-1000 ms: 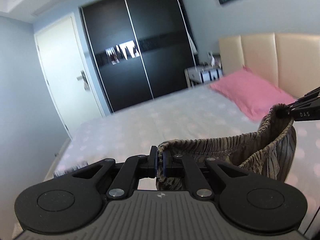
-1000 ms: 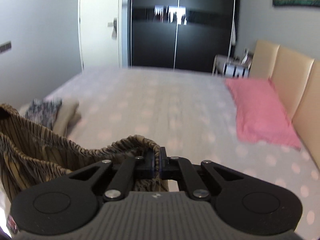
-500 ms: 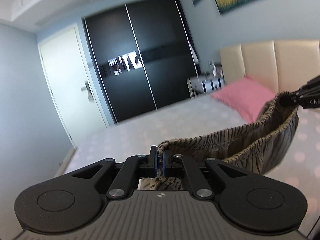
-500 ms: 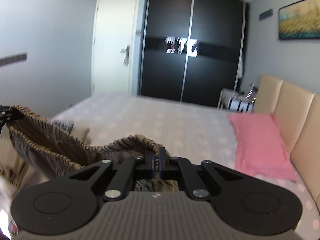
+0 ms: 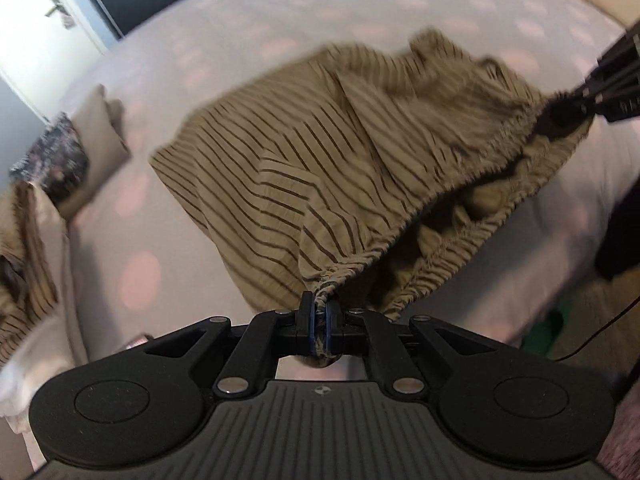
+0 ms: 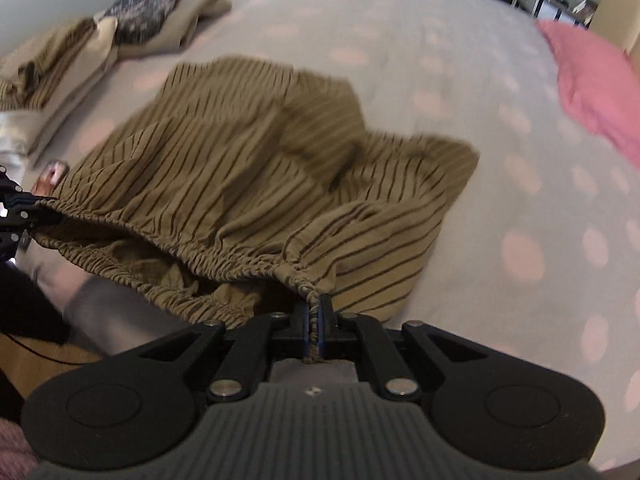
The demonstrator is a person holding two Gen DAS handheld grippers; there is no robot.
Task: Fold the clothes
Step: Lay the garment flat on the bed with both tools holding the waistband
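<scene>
Tan striped shorts [image 5: 320, 152] with an elastic waistband are spread over the bed, legs pointing away from me. My left gripper [image 5: 319, 312] is shut on one end of the waistband. My right gripper [image 6: 316, 312] is shut on the other end; it also shows in the left wrist view [image 5: 576, 106] at the far right. The shorts also show in the right wrist view [image 6: 256, 176], and the left gripper [image 6: 24, 210] shows at that view's left edge. The waistband sags open between the grippers near the bed's front edge.
The bed [image 6: 440, 80] has a pale sheet with pink dots. A pile of folded clothes [image 6: 80, 52] lies at the left side of the bed, also in the left wrist view [image 5: 48, 168]. A pink pillow [image 6: 592, 84] lies at the right. Wooden floor [image 5: 580, 320] is below the bed's edge.
Both grippers have swung down from holding the shorts up in the air. The shorts now lie spread on the bed, legs flung forward. Both views are blurred by motion.
</scene>
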